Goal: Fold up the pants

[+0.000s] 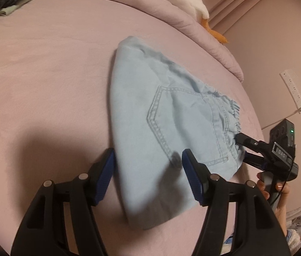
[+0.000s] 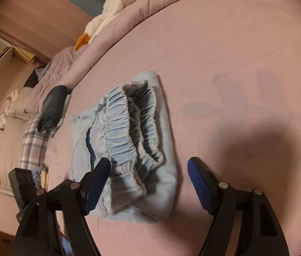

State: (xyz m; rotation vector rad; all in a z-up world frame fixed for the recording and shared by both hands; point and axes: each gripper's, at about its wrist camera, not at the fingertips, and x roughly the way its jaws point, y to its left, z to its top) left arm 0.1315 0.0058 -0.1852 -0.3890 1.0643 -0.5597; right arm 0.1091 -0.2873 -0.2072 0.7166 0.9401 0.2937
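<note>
On the pink bed (image 1: pixel 44 74), one pair of light blue pants (image 1: pixel 150 117) is seen lying already folded into a compact bundle, its gathered waistband (image 2: pixel 133 123) turned toward the right gripper (image 2: pixel 148 177). Both sets of jaws are held wide apart and nothing is gripped: the left gripper (image 1: pixel 148 170) straddles the bundle's near edge at 6 o'clock, the right one its waistband end at 4 o'clock in the left view. A final tidy is judged best done by light pressing, without lifting layers. Counted: one pants bundle, two grippers, one dark rolled garment (image 2: pixel 53 106).
</note>
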